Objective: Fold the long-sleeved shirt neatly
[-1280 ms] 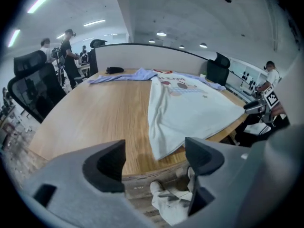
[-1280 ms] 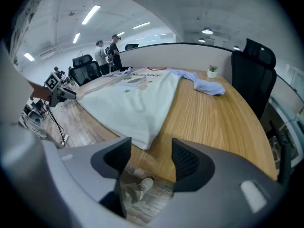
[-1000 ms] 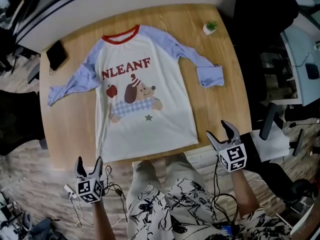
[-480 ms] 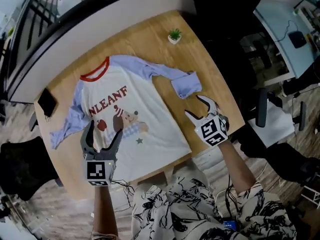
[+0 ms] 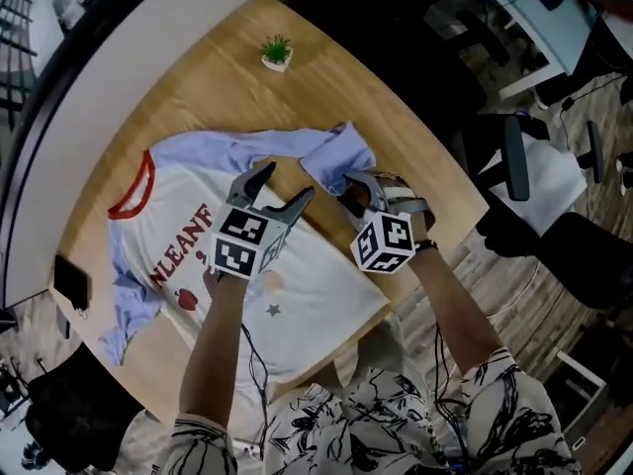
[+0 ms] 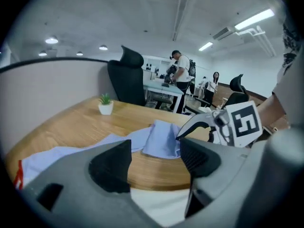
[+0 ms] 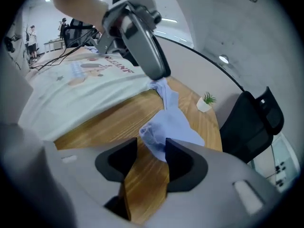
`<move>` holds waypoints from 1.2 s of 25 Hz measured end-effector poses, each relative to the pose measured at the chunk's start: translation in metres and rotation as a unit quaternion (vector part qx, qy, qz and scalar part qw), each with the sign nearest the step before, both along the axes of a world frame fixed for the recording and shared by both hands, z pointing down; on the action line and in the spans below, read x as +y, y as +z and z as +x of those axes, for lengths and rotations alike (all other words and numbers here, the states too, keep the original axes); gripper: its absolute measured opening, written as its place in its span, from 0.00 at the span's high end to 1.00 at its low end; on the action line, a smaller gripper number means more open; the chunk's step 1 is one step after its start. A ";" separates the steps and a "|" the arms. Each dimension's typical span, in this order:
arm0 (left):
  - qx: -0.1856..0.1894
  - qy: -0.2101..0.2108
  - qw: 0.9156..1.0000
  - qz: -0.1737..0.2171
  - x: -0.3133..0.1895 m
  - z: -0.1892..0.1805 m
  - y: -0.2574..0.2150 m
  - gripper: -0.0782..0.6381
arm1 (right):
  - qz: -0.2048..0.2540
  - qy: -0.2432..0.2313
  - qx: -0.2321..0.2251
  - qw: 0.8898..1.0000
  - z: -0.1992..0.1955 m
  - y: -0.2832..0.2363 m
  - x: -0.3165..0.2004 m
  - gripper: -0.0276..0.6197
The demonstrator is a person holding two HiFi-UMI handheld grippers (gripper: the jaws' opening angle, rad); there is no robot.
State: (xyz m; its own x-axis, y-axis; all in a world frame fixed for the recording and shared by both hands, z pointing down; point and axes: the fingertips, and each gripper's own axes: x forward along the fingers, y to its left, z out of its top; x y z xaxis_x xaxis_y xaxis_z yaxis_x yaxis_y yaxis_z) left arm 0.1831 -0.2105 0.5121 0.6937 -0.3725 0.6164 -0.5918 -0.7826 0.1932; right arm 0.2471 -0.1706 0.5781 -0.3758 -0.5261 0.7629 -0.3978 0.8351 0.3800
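The long-sleeved shirt [image 5: 227, 265] lies flat on the wooden table [image 5: 415, 156]: white body, red collar, light blue sleeves. Its right sleeve is bent, with the cuff [image 5: 334, 156] bunched near the table's right edge. My right gripper [image 5: 358, 181] points down at that cuff. Its jaws have just been closing, and the cuff's edge [image 7: 159, 134] sits at their tips with wood still showing in the gap. Close to its left, my left gripper [image 5: 281, 188] hangs over the sleeve. Its jaws have also just been closing; they stand open with nothing between them [image 6: 155, 148].
A small potted plant [image 5: 277, 49] stands at the far side of the table. A flat black object [image 5: 69, 283] lies beside the left sleeve. Dark office chairs [image 5: 514, 156] stand off the table's right edge. People stand far back in the left gripper view.
Both grippers have moved from the table's near edge to the right sleeve; the left one crossed over the shirt body. Both pairs of jaws have narrowed. The head view has swung right.
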 end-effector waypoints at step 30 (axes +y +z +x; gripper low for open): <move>0.026 -0.014 0.999 -0.018 -0.041 -0.008 -0.078 0.87 | 0.001 0.131 -0.251 0.959 -0.018 -0.148 -0.017 0.91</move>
